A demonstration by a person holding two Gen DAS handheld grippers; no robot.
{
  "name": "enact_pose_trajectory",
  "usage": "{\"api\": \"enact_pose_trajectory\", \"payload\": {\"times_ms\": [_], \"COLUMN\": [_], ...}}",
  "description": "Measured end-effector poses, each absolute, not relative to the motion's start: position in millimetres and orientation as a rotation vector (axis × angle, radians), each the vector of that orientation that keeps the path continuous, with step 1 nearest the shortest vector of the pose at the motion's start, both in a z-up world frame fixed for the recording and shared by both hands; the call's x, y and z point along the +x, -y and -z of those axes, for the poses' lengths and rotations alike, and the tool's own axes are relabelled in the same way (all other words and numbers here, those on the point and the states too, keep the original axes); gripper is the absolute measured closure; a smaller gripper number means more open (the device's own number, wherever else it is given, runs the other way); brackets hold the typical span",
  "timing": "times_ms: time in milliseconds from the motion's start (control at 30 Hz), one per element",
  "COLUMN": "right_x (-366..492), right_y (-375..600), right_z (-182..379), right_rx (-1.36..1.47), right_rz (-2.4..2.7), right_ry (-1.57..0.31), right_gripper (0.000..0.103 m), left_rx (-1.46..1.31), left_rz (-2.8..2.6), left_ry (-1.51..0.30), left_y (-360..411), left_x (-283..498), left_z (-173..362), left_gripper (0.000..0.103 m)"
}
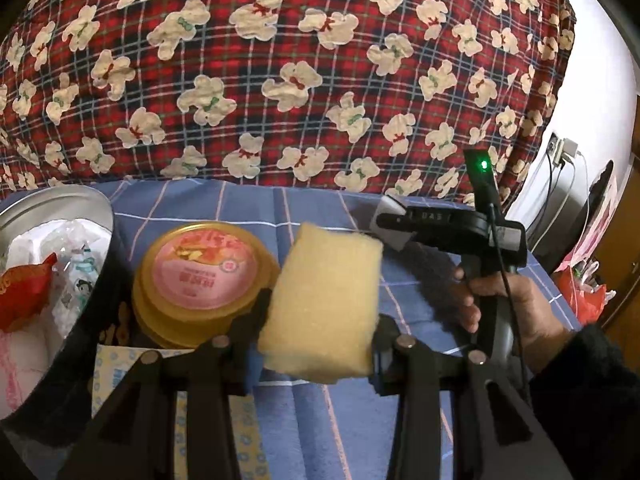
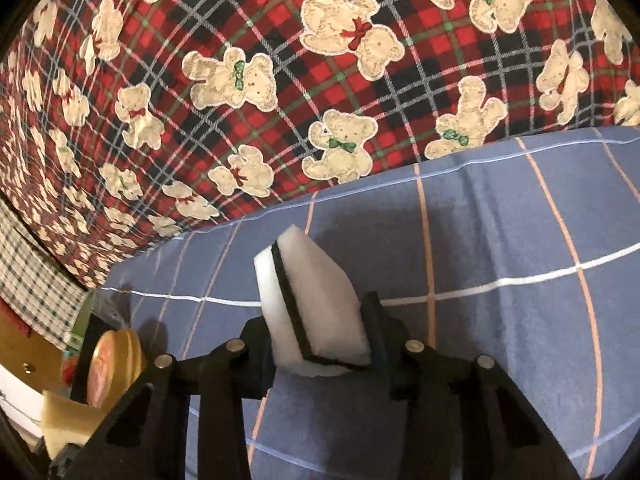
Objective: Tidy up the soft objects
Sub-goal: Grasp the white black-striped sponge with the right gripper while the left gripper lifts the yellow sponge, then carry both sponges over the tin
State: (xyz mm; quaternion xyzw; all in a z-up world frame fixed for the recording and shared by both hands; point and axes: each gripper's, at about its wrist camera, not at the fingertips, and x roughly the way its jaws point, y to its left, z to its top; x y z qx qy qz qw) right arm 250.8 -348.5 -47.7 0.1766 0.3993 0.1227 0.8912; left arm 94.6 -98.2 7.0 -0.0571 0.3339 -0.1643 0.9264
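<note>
While left gripper clamps yellow sponge; right gripper apparently clamps white sponge.

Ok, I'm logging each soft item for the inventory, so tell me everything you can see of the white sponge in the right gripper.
The white sponge is a thick foam block with a thin black layer running through it, between a narrow white slab and a wider one. It looks soft and clean. It stands tilted on end, held off the blue checked sheet, clamped between the closed fingers of the right gripper, which press its two broad sides near the lower end. Nothing else touches it; its shadow falls on the sheet behind.
</note>
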Motion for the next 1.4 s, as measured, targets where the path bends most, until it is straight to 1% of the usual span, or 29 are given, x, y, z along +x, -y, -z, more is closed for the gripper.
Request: {"api": "enact_pose_trajectory", "payload": {"times_ms": [133, 200, 300, 467, 600, 800, 967, 1400], "right_x": [229.9, 208.8, 173.5, 106.6, 64.7, 26.1, 1.8, -36.6], "right_y": [343.5, 334.3, 329.9, 320.9, 292.6, 265.0, 257.7, 244.7], "right_z": [35.9, 25.8, 13.4, 5.9, 4.4, -2.7, -9.7, -13.5], "right_rx": [0.3, 0.283, 0.311, 0.454, 0.385, 0.268, 0.219, 0.234], "right_rz": [-0.193, -0.179, -0.135, -0.09, -0.035, 0.018, 0.063, 0.091], "right_ry": [-0.802, -0.759, -0.686, -0.578, -0.505, -0.397, -0.312, -0.247], "right_gripper": [0.066, 0.066, 0.066, 0.065, 0.065, 0.065, 0.065, 0.064], "left_rx": [-0.108, -0.103, -0.106, -0.096, -0.039, 0.009, 0.033, 0.077], "left_rz": [0.339, 0.338, 0.335, 0.326, 0.315, 0.326, 0.309, 0.292], "left_ry": [-0.665, -0.656, -0.635, -0.588, -0.492, -0.404, -0.386, -0.353], "left_y": [100.1, 100.6, 99.1, 96.4, 100.9, 102.0, 103.0, 98.3], "left_x": [93.3, 92.5, 91.2, 85.0, 71.6, 47.4, 38.9, 20.7], "left_z": [-7.9, -8.3, -9.8, -15.7, -21.6, -20.7, -14.7, -7.6], "left_gripper": [0.063, 0.063, 0.063, 0.063, 0.063, 0.063, 0.063, 0.063]}}
